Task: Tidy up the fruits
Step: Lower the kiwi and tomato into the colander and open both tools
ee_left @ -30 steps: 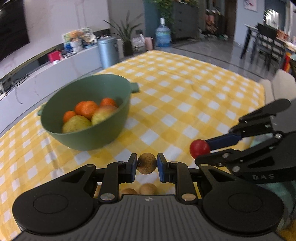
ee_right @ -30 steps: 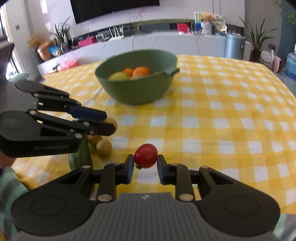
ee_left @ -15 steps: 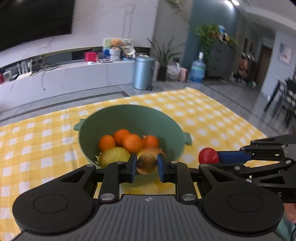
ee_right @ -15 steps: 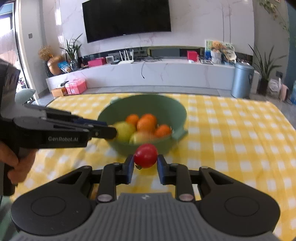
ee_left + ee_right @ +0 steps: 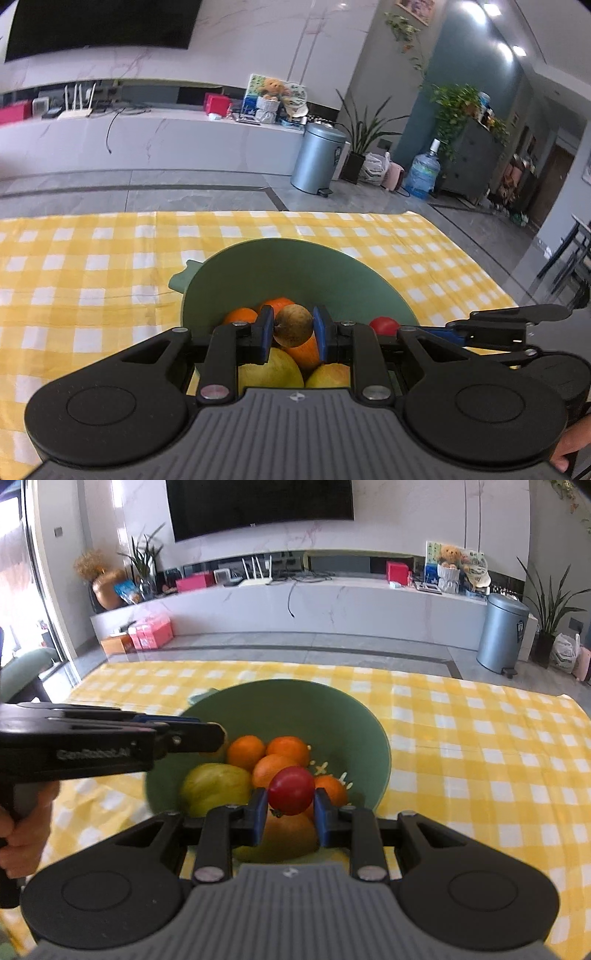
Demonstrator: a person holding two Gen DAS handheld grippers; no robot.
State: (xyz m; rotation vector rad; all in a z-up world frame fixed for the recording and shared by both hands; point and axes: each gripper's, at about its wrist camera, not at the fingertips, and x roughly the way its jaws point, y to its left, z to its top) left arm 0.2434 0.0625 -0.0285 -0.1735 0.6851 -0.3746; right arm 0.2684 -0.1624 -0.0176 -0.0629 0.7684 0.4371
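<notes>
A green bowl [image 5: 295, 266] [image 5: 280, 705] stands on the yellow checked tablecloth and holds several oranges [image 5: 245, 752] and yellow-green fruits [image 5: 216, 787]. My left gripper [image 5: 293, 329] is shut on a small brown round fruit [image 5: 293, 325] and holds it over the bowl's near side. My right gripper [image 5: 290, 805] is shut on a small red tomato [image 5: 291, 791], also above the bowl. In the left wrist view the tomato [image 5: 384, 325] shows at the bowl's right rim. In the right wrist view the left gripper's fingers [image 5: 207, 734] reach over the bowl's left rim.
The tablecloth [image 5: 480, 753] covers the table to its far edge. Beyond it are grey floor, a white media counter [image 5: 332, 605], a metal bin [image 5: 504, 635] and plants. A hand [image 5: 26, 830] holds the left gripper's handle.
Both grippers have risen from the tablecloth and moved forward over the bowl, each still holding its fruit. The bowl now lies right under the fingertips.
</notes>
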